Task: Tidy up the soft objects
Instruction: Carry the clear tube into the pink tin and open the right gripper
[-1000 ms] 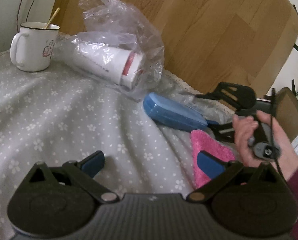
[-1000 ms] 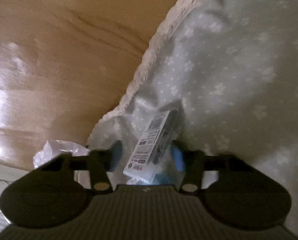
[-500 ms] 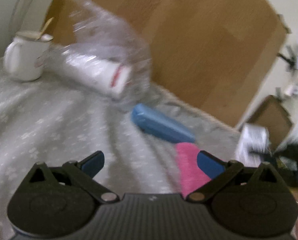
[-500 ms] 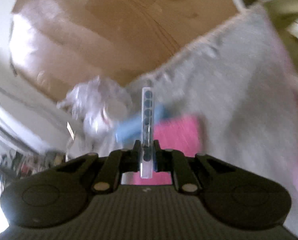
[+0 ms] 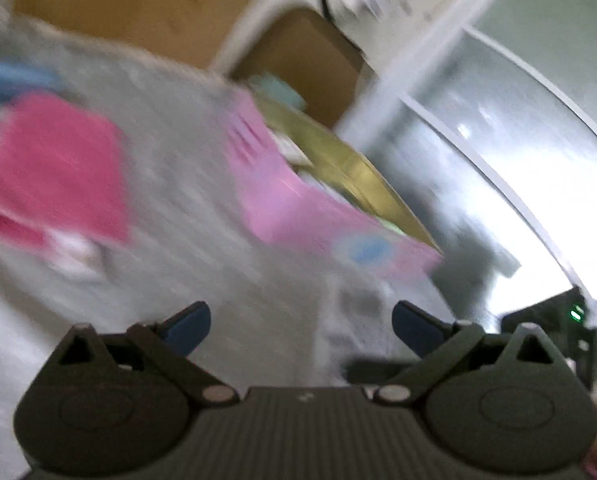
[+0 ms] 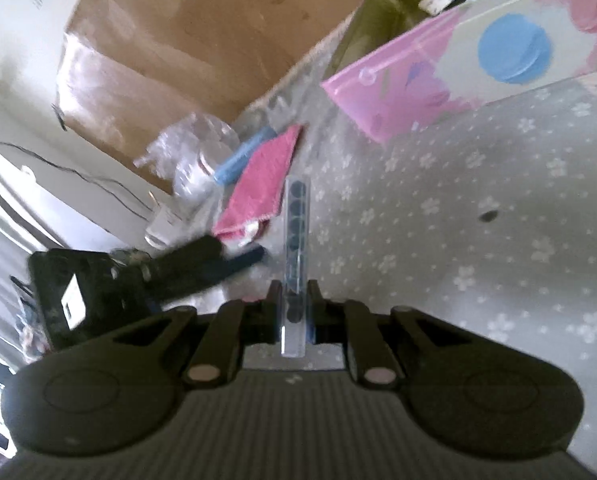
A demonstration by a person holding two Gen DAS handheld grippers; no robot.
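Observation:
My right gripper (image 6: 293,300) is shut on a thin clear packet with dark round pieces (image 6: 295,216), held edge-on above the grey flowered tablecloth (image 6: 478,216). A pink cloth (image 6: 264,178) lies farther off; it also shows in the blurred left wrist view (image 5: 54,176). My left gripper (image 5: 300,326) is open and empty above the cloth-covered table, and it shows as a dark shape in the right wrist view (image 6: 202,264). A pink zip pouch with a blue circle (image 6: 478,60) stands at the table's far edge; it also shows in the left wrist view (image 5: 298,208).
A blue case (image 6: 240,160) and a crumpled clear plastic bag with a cup (image 6: 194,152) lie beyond the pink cloth. An olive-green box (image 5: 354,168) stands behind the pouch. A cardboard board (image 6: 202,28) leans at the back.
The right gripper has shut on the packet, lifted it and pulled back over the table. The left gripper has swung right, from mug and bag toward the pouch.

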